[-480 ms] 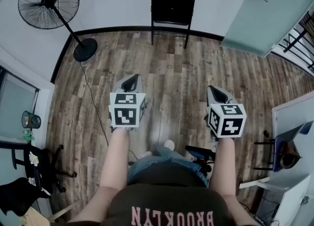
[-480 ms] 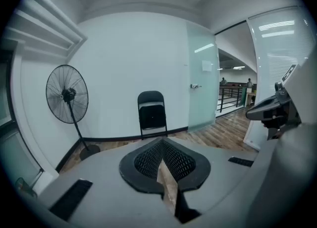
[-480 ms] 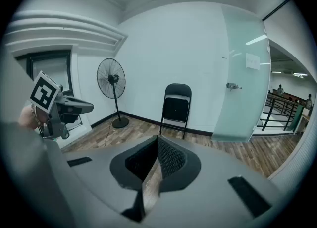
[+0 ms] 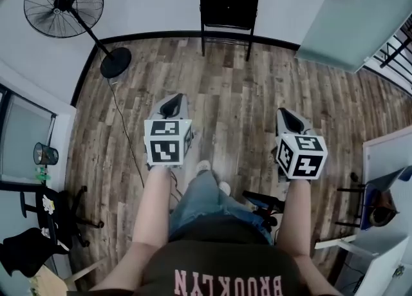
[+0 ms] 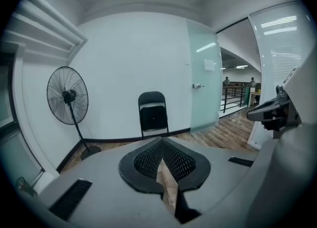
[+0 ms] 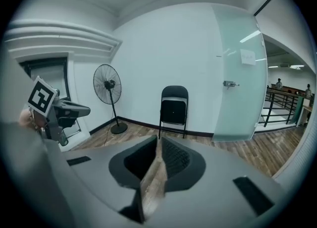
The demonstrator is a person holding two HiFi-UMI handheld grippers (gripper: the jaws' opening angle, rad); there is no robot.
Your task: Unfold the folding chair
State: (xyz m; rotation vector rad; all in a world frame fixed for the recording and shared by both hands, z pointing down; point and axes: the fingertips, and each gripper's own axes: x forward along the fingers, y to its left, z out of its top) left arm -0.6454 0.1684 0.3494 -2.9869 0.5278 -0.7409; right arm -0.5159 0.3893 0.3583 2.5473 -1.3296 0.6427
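Clearly, the folding chair [image 4: 228,5] at the far edge of the floor [image 4: 232,82] should be approached squarely. Jaws of the left gripper [image 4: 172,103] and right gripper [image 4: 287,117] are pressed together, empty, and must be opened first.

chair [image 4: 228,5]: black | floor [image 4: 244,95]: brown wood planks | fan [image 4: 64,2]: black | door [image 4: 351,21]: pale green

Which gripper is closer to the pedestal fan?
The left gripper: the pedestal fan stands by the wall ahead and left of it; the right gripper is farther off, toward the glass door.
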